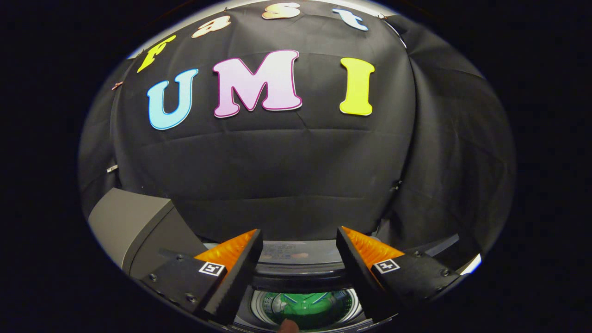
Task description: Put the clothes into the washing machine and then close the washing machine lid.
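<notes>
A grey, box-shaped object with flat matte sides (134, 222) is sitting at the far left, close against the black cloth wall (286, 175) that is hanging behind everything and falling in loose folds toward the right.

Moving rightward, the hand-held gripper (299, 252) is hovering above a top-loading washing machine with a dark glossy top panel (300, 273). Its 2 fingers are standing wide apart, one to the left and one to the right, with nothing between them and nothing pressed by either. Each finger (240, 259) is carrying a ridged inner face, and each mount behind is wearing 1 small square black-and-white marker (211, 268).

In the gap between the 2 fingers, the machine's control strip is lying just ahead, too blurred to make out. Below it, the round steel drum opening (307, 307) is showing, with its lid already raised out of the way. Inside the drum, a bright green garment with pale blue streaks (310, 305) is lying bunched at the bottom, so the clothing is already sitting in the machine. A small rounded pinkish shape (290, 326), perhaps a fingertip, is poking up at the near rim of the drum; I cannot tell for sure what it is.

To the right of the fingers, a slanted dark panel with a pale edge (439, 245) is leaning beside the machine, against the cloth.
</notes>
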Demonstrator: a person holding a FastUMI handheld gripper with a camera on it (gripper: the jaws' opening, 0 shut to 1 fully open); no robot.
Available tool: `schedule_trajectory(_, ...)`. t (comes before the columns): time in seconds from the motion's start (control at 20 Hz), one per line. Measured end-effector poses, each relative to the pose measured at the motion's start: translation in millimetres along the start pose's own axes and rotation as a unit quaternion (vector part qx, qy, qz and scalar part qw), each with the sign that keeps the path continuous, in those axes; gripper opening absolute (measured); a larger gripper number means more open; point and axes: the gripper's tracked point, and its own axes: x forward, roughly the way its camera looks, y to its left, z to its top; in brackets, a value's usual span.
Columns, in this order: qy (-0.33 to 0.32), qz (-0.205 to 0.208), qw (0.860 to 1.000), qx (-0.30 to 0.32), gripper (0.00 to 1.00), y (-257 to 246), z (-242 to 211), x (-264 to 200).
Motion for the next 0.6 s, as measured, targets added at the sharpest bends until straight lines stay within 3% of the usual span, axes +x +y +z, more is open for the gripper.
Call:
schedule_trajectory(0.4,0.033,-0.005,0.999,-0.003,1.00,2,-28,-11)
schedule_trajectory(0.6,0.077,-0.014,0.997,0.003,1.00,-3,-75,-16)
